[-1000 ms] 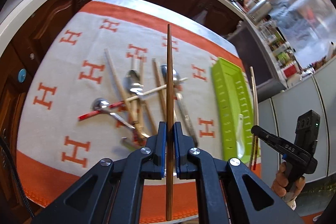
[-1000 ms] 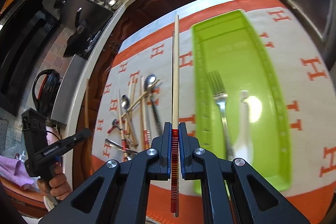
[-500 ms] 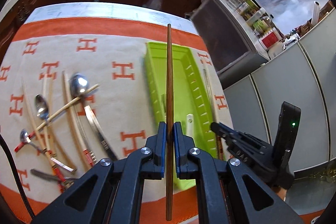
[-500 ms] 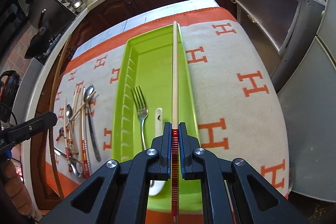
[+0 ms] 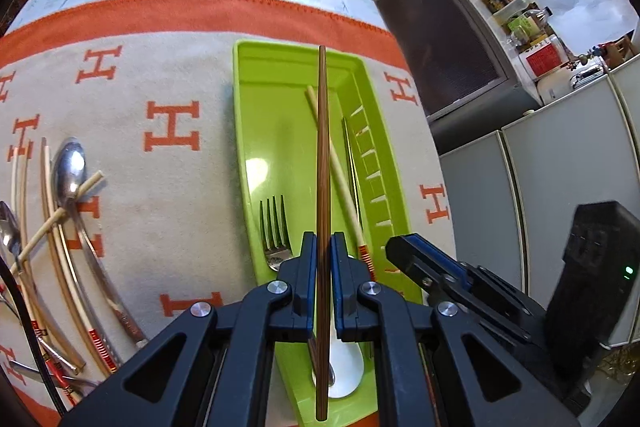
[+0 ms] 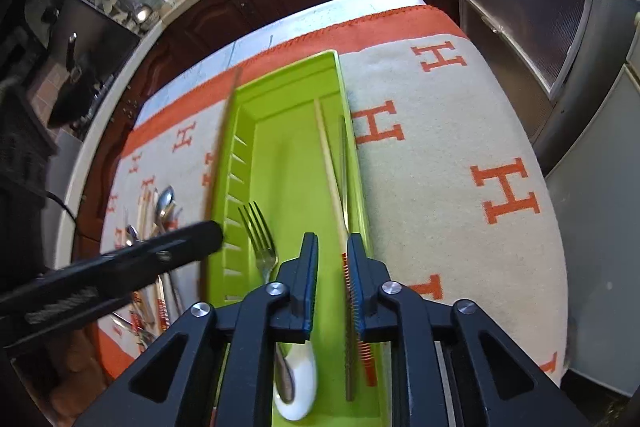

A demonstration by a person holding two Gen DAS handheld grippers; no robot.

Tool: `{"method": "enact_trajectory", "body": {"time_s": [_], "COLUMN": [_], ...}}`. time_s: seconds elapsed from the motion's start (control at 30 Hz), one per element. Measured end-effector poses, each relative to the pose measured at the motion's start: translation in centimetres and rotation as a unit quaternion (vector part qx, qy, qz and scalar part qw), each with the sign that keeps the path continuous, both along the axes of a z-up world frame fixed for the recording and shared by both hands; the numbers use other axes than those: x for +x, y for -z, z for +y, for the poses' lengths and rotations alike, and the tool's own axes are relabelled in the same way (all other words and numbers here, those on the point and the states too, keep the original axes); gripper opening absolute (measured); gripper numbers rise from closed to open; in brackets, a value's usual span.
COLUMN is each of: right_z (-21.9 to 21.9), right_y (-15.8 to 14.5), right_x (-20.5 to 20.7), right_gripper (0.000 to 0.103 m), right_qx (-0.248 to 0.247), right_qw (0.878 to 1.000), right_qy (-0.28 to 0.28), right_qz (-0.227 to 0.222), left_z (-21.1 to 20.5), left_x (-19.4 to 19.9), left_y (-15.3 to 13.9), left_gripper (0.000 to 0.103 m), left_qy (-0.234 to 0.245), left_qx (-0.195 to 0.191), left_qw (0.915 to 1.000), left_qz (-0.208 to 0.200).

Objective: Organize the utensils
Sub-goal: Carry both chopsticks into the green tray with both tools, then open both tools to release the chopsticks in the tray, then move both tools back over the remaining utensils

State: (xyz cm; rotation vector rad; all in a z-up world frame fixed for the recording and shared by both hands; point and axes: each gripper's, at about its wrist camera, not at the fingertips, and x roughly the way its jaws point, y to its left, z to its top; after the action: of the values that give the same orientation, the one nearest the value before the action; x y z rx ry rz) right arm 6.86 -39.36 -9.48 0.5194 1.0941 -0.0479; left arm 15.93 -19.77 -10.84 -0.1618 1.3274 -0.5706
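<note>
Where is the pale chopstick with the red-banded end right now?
The pale chopstick lies inside the green tray, along its right wall in the right wrist view, right of the fork.

The only lettering you can read is the big orange letter H, repeated in rows across the pale cloth (image 5: 192, 211) spread over your worktop. In your left wrist view the letters run on both sides of the green tray (image 5: 248, 131); in your right wrist view they show largest on the cloth (image 6: 440, 187) to the right of the tray (image 6: 248, 115). A red label (image 5: 541, 61) sits on a container on the counter at the far right of your left view, but its print is too small for you to make out.
</note>
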Motion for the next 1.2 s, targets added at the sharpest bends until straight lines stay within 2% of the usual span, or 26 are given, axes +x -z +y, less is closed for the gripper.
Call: {"method": "enact_trajectory", "body": {"time_s": [0.37, 0.47, 0.53, 0.73, 0.87, 1.0, 1.2], "right_z": [-2.9, -3.3, -3.3, -3.0, -2.3, -1.3, 0.8], "right_y": [-1.7, -2.0, -2.2, -2.2, -2.0, -1.8, -2.2], "right_x": [-4.7, -5.4, -5.8, -6.3, -6.5, -7.0, -8.0], "right_gripper": [0.020, 0.020, 0.020, 0.020, 0.020, 0.020, 0.020], "right_qx": [0.034, 0.033, 0.032, 0.032, 0.027, 0.025, 0.011], "right_qw": [0.995, 0.995, 0.995, 0.995, 0.996, 0.997, 0.999], "right_qy": [0.084, 0.090, 0.090, 0.087, 0.080, 0.072, 0.049], "right_qz": [-0.031, -0.034, -0.035, -0.033, -0.027, -0.023, -0.019], "left_z": [-2.9, -3.5, -3.8, -3.0, -1.9, 0.4, 4.6], "left_x": [0.3, 0.2, -0.1, -1.3, -2.8, -4.5, -7.0], "left_y": [1.8, 2.1, 2.0, 0.9, -0.5, -1.6, -2.9], "left_gripper": [0.005, 0.012, 0.017, 0.022, 0.027, 0.049, 0.052], "left_qy": [0.005, 0.009, 0.016, 0.030, 0.038, 0.024, 0.019], "left_qx": [-0.017, -0.012, -0.004, 0.001, 0.014, 0.023, 0.031], "left_qw": [0.9985, 0.9984, 0.9988, 0.9992, 0.9992, 0.9988, 0.9955], "left_qz": [0.052, 0.055, 0.047, 0.028, -0.003, -0.036, -0.087]}}
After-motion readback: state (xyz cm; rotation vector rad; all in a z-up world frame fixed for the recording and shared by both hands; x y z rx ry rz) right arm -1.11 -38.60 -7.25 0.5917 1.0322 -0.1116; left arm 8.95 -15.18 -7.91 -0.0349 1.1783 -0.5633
